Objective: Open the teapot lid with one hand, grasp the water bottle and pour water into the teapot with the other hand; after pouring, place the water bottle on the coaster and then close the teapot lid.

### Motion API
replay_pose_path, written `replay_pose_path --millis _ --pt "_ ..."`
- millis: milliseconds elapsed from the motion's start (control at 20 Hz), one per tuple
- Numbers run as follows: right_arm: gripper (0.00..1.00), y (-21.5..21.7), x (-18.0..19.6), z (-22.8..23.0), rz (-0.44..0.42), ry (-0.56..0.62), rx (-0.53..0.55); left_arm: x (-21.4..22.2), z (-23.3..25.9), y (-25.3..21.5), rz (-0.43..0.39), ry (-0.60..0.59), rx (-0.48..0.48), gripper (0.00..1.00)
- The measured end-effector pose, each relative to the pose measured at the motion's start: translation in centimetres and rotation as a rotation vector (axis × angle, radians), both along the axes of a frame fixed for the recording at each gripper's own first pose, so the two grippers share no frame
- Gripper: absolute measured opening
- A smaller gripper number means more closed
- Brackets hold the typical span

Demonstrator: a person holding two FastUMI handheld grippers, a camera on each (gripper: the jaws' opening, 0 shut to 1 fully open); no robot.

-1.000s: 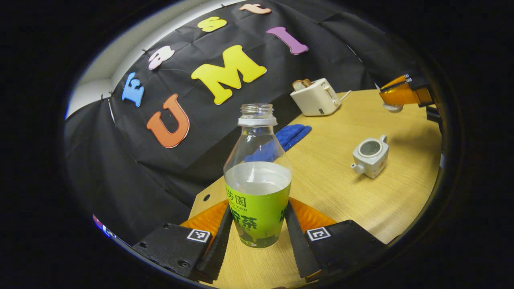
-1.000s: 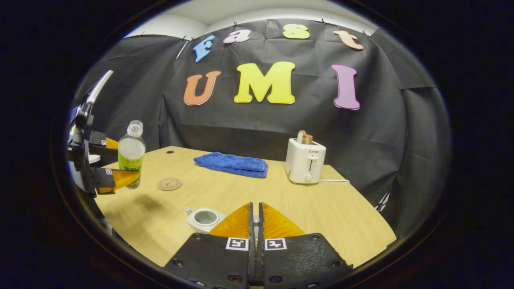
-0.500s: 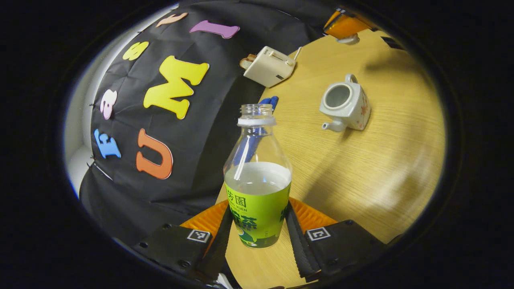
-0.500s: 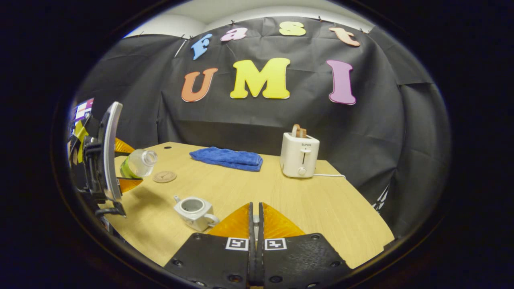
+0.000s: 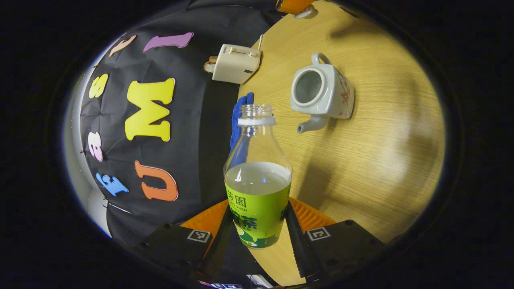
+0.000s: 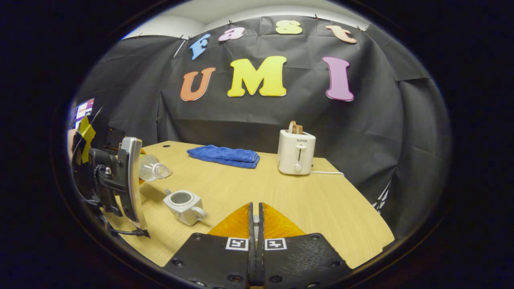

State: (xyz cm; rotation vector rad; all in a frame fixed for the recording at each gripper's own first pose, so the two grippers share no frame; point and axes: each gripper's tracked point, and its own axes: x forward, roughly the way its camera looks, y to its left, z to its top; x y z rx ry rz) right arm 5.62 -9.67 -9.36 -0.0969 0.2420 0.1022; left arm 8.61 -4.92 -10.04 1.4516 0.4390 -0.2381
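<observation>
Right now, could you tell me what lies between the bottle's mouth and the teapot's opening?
Nothing: in the left gripper view, bare table separates bottle from teapot.

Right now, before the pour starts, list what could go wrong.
The water bottle is tipped sideways, its mouth short of the teapot opening, so water may hit the table. The opening is small; a fast tilt could overshoot. The right gripper pinches the lid; it could slip.

The water bottle [image 6: 154, 171] has tipped sideways, mouth nearing the teapot [image 6: 184, 200].
</observation>
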Motion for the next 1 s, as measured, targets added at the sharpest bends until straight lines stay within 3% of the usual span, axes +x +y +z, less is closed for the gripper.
replay_pose_path --millis 1000 --pt "0.0 -2.0 -0.5 -1.2 -0.002 0.012 0.01 0.8 2.2 -2.0 -0.067 -0.035 0.376 0.72"
